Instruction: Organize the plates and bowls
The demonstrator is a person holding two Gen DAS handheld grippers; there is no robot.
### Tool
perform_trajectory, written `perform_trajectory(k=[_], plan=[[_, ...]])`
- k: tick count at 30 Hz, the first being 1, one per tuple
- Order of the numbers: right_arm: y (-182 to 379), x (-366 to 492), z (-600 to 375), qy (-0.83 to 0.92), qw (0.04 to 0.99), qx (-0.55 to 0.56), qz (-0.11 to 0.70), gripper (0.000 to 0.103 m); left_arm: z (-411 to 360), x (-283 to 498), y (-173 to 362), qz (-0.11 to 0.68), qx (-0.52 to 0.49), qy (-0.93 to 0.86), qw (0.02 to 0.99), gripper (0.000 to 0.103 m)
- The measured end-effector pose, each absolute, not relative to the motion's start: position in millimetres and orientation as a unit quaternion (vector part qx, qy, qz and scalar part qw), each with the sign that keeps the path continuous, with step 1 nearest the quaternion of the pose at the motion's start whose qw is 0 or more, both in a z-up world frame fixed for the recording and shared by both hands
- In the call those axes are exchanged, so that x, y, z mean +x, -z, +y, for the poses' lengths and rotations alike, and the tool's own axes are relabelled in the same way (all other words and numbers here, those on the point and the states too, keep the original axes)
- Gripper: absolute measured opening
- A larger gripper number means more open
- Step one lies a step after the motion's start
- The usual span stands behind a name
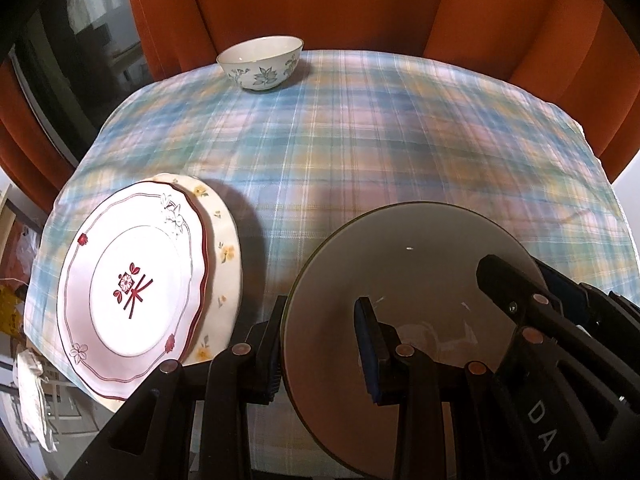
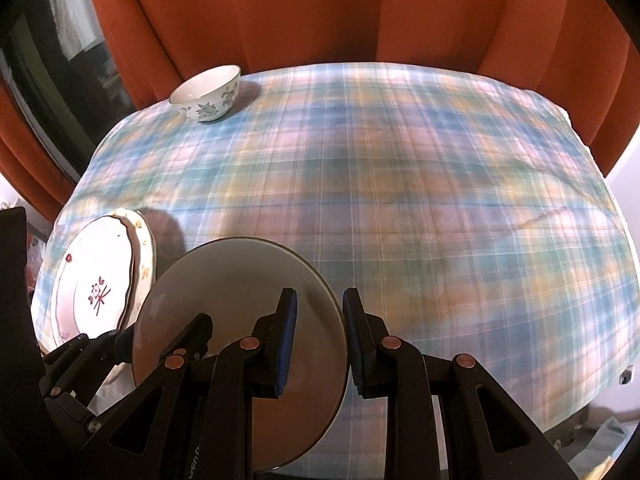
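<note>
Left claw: our left claw (image 1: 322,344) is nearly closed and clamps the left rim of the grey plate (image 1: 408,280), one pad under the edge and one on the plate's face.
Right claw: our right claw (image 2: 320,340) is just as narrow and pinches the plate's right rim, the left pad (image 2: 286,336) on the inside and the right pad (image 2: 354,340) outside the edge.
Grey plate: we hold it between both claws, tilted, its far edge over the plaid cloth (image 2: 420,200); whether its near edge touches the desk we cannot tell.
Other claw in view: in the left wrist view the right claw (image 1: 532,300) bites the plate's right side; in the right wrist view the left claw (image 2: 132,340) grips its left side.
Plate stack: left of the left claw lies a white plate with red motifs (image 1: 132,288) on top of a cream plate with yellow flowers (image 1: 224,256), just beside the grey plate, apart from it.
Bowl: a white bowl with green leaf print (image 1: 261,63) stands upright far ahead of the claws, to the left, at the desk's far edge.
Backdrop: an orange curtain (image 2: 320,12) hangs beyond the desk.
</note>
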State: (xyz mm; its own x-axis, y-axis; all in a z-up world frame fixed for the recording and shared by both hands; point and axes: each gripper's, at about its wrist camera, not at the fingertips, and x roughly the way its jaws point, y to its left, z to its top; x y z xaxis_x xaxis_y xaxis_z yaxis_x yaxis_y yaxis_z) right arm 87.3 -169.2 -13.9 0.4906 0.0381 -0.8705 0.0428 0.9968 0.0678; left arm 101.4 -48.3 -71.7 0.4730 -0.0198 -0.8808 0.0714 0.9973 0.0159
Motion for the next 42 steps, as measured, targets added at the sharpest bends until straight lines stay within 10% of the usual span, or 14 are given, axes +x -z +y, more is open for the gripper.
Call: perform_trajectory(k=[8, 13, 22, 42], plan=[[16, 82, -171, -0.005, 0.875, 0.046, 0.482, 0.027, -48, 98, 72, 0.497, 0.032, 0.026, 0.867, 0.03], [18, 82, -170, -0.015, 0.867, 0.072, 0.493, 0.053, -43, 96, 70, 0.495, 0.025, 0.04, 0.868, 0.034], [4, 75, -159, 0.015, 0.876, 0.064, 0.478, 0.075, -34, 93, 54, 0.48, 0.028, 0.095, 0.872, 0.071], [-70, 80, -77, 0.04, 0.899, 0.025, 0.435, 0.08, 42, 103, -19, 0.418, 0.032, 0.114, 0.901, 0.077]])
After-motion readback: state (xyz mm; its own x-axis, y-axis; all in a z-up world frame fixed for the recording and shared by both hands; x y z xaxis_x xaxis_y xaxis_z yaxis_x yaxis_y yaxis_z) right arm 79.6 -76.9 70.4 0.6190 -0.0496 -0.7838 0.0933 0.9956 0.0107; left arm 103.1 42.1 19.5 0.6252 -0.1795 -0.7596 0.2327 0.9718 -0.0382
